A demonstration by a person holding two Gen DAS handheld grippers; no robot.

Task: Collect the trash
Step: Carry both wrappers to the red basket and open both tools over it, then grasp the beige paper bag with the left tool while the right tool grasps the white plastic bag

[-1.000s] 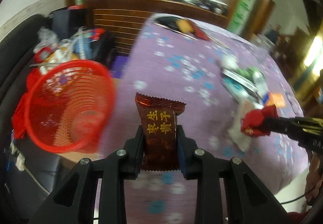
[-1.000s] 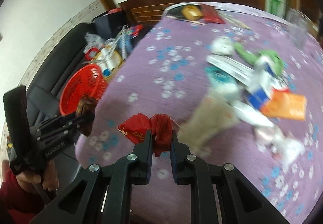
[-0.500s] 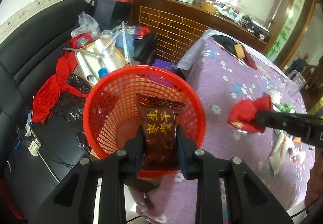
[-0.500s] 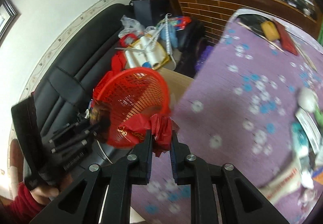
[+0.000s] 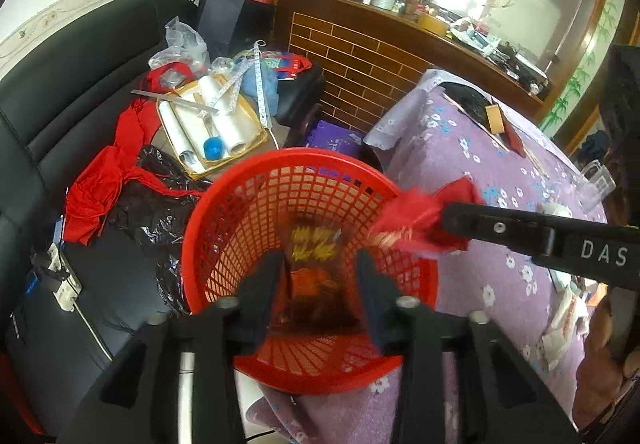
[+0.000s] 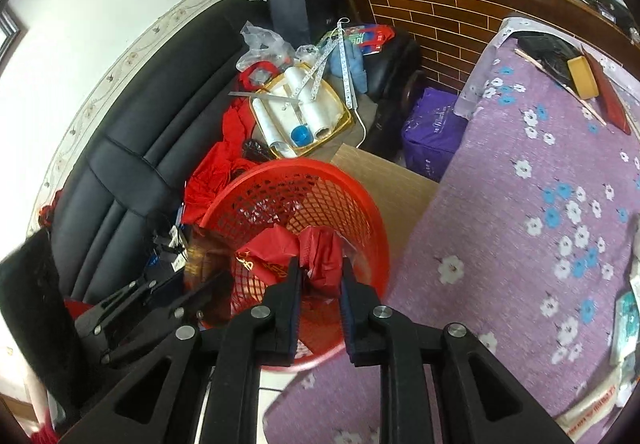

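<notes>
Purple floral tabletop (image 6: 520, 244) beside black sofa (image 5: 60, 116) | step: drop-off over red mesh basket (image 5: 240, 212) | left gripper (image 5: 320, 284) fingers just parted, brown snack wrapper (image 5: 316, 268) falling between them | right gripper (image 6: 320, 292) fingers just easing apart, red wrapper (image 6: 320, 252) between them, contact unclear | next: release fully, then return for tabletop litter.

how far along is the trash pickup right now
Done: both pieces carried to the red basket. In hand: the left gripper has just opened and the blurred brown wrapper drops; the right gripper, just opening, has the red wrapper between its fingers. Left: litter on the purple tablecloth.
</notes>
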